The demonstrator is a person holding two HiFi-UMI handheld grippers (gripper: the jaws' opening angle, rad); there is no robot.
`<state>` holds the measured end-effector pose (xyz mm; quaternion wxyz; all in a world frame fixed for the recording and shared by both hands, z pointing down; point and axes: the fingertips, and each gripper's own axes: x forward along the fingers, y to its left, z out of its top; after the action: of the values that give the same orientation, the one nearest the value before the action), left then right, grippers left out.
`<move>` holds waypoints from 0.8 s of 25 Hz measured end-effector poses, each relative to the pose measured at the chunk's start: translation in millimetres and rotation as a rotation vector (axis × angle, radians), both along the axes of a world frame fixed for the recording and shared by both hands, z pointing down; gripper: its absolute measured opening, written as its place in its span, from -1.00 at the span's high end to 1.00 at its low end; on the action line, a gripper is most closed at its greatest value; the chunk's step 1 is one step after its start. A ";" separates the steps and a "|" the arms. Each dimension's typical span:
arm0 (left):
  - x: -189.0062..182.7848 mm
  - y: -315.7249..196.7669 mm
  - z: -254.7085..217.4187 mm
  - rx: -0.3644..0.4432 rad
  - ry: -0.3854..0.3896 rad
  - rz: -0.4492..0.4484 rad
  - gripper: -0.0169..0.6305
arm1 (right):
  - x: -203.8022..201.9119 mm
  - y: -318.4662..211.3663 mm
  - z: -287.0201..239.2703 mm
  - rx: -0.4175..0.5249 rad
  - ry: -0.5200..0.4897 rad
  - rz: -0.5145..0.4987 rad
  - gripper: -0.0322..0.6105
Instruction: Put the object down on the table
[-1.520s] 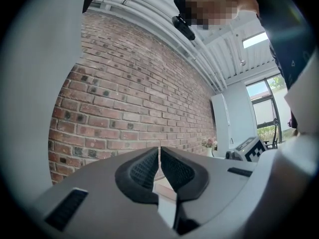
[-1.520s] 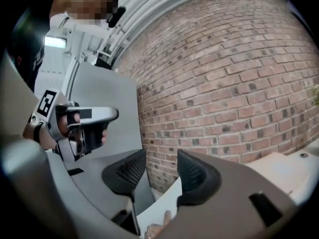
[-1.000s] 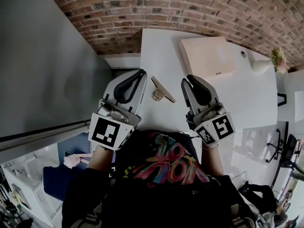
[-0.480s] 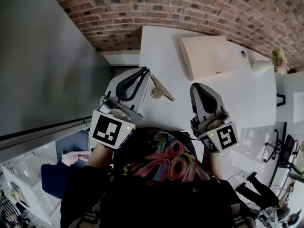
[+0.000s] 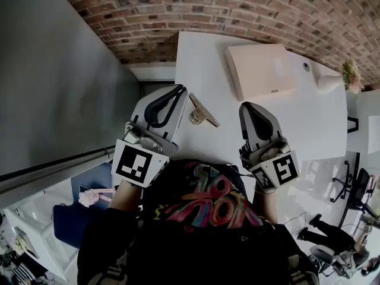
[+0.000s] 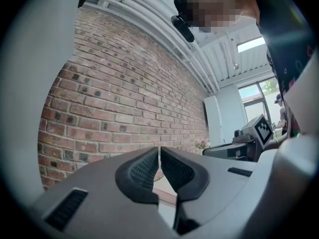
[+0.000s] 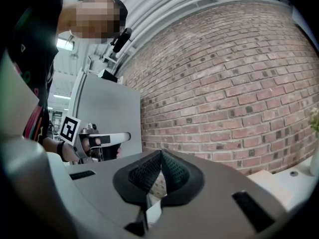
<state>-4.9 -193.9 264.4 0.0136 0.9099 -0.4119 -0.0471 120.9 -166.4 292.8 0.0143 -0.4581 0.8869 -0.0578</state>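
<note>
Left gripper (image 6: 159, 151) closed, nothing in it.
The ribbed pads (image 6: 142, 168) meet at the tips with no item between them. Brick wall (image 6: 124, 98) straight ahead, ceiling pipes (image 6: 164, 34) running above it. Right gripper (image 6: 212, 151) shows side-on at the right edge with its marker cube, a window (image 6: 259, 98) behind it.

L gripper (image 5: 177, 91) and R gripper (image 5: 245, 107) shells are presenting as smooth matt grey plastic, w/ pads (image 6: 143, 169) showing a black, rubbery, finely ribbed surf. The table (image 5: 202, 64) is reading as smooth white w/ low sheen, and the object (image 5: 202, 113) on it is looking tan and matt w/ a small shiny, metal-like part; exact material can't be confirmed. The brick wall (image 5: 249, 8) is showing rough unglazed faces w/ gritty mortar, and the beige board (image 5: 261, 70) is appearing matt, card-like.
</note>
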 end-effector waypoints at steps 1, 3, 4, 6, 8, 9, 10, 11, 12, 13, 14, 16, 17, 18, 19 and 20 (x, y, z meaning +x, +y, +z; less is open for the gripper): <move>0.6 -0.6 0.5 -0.001 -0.001 0.001 0.84 | -1.9 -1.1 -2.8 0.002 -0.021 -0.004 0.85; 1.7 -1.5 1.5 -0.004 -0.002 0.003 0.84 | -3.7 -2.6 -4.5 0.002 -0.037 -0.010 0.85; 2.1 -1.8 1.7 -0.005 -0.002 0.004 0.84 | -3.4 -3.1 -3.3 0.001 -0.030 -0.011 0.85; 2.1 -2.3 1.9 -0.005 -0.002 0.006 0.84 | -4.7 -4.3 -4.2 0.004 -0.033 -0.014 0.85; 1.6 -2.5 2.5 -0.006 -0.001 0.006 0.84 | -7.1 -5.1 -6.1 0.007 -0.047 -0.019 0.85; 1.4 -2.5 3.0 -0.006 -0.001 0.005 0.84 | -7.6 -5.1 -5.1 0.003 -0.048 -0.022 0.85; 1.3 -2.5 3.6 -0.006 0.000 0.005 0.84 | -7.9 -4.8 -3.6 -0.003 -0.047 -0.025 0.85; 1.3 -2.6 4.2 -0.007 -0.001 0.004 0.84 | -8.1 -4.5 -2.1 -0.008 -0.046 -0.027 0.85; 1.3 -2.7 4.7 -0.009 -0.001 0.004 0.84 | -8.2 -4.4 -1.1 -0.011 -0.044 -0.029 0.85; 1.2 -2.9 5.3 -0.010 -0.002 0.004 0.84 | -8.5 -4.5 -0.5 -0.012 -0.042 -0.029 0.85; 0.9 -3.1 5.8 -0.011 -0.002 0.004 0.84 | -9.0 -5.0 -0.2 -0.012 -0.041 -0.028 0.85; -0.2 -3.7 6.3 -0.012 -0.003 0.003 0.84 | -10.3 -6.3 -0.1 -0.015 -0.038 -0.022 0.85; -0.6 -4.0 6.4 -0.012 -0.003 0.003 0.84 | -11.0 -6.5 -0.2 -0.018 -0.043 -0.022 0.85; -0.8 -4.3 6.5 -0.012 -0.004 0.004 0.84 | -11.4 -6.4 -0.2 -0.021 -0.050 -0.024 0.85; -0.7 -4.4 6.7 -0.013 -0.005 0.004 0.84 | -11.4 -6.3 0.2 -0.024 -0.054 -0.026 0.85; -0.4 -4.5 7.2 -0.015 -0.006 0.005 0.84 | -11.0 -6.1 1.1 -0.025 -0.054 -0.028 0.85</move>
<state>-5.3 -198.4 271.6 0.0192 0.9109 -0.4102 -0.0414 110.0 -172.5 294.0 0.0318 -0.4438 0.8919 -0.0813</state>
